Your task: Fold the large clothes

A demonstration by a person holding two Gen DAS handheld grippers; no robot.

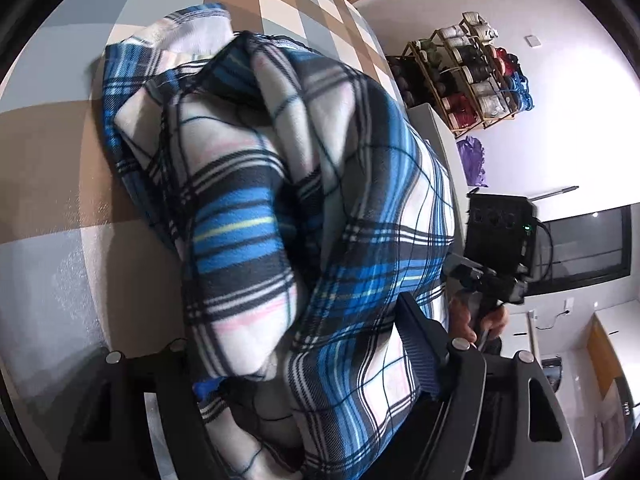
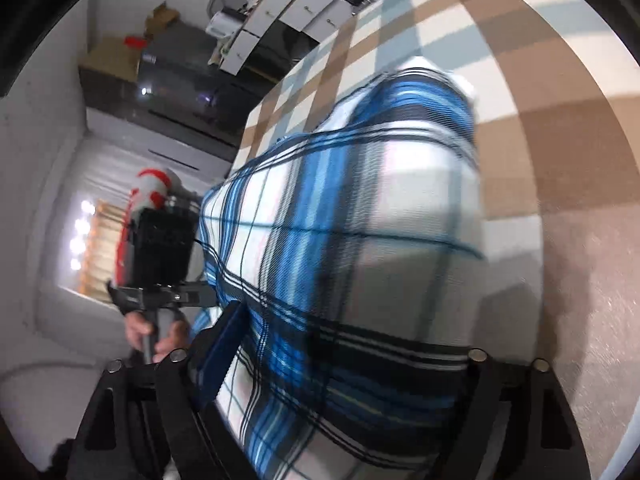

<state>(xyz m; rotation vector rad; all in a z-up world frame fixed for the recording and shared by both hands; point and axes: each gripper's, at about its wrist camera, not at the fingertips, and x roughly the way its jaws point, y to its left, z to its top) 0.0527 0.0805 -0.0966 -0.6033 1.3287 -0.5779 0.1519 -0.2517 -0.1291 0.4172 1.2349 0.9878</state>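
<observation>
Both tongs have plaid cloth (image 1: 304,208) bunched between their 2 fingers; whether the left tongs (image 1: 304,364) or the right tongs (image 2: 344,364) pinch it, I cannot tell. The cloth lies heaped on a checked bedcover (image 2: 560,168). A shoe rack (image 1: 468,76) stands by the wall.

Plaid garment (image 1: 304,208) is bunched into a tall mound filling the space between both sets of jaws, blocking any straight path forward. Checked tabletop (image 1: 72,152) is bare to the left of the mound and beyond it; in the right wrist view the cloth (image 2: 560,128) is bare on the right. Other gripper (image 1: 496,248) and hand (image 1: 480,320) crowd the mound's right edge. Shelf rack (image 1: 468,72) stands well apart.
</observation>
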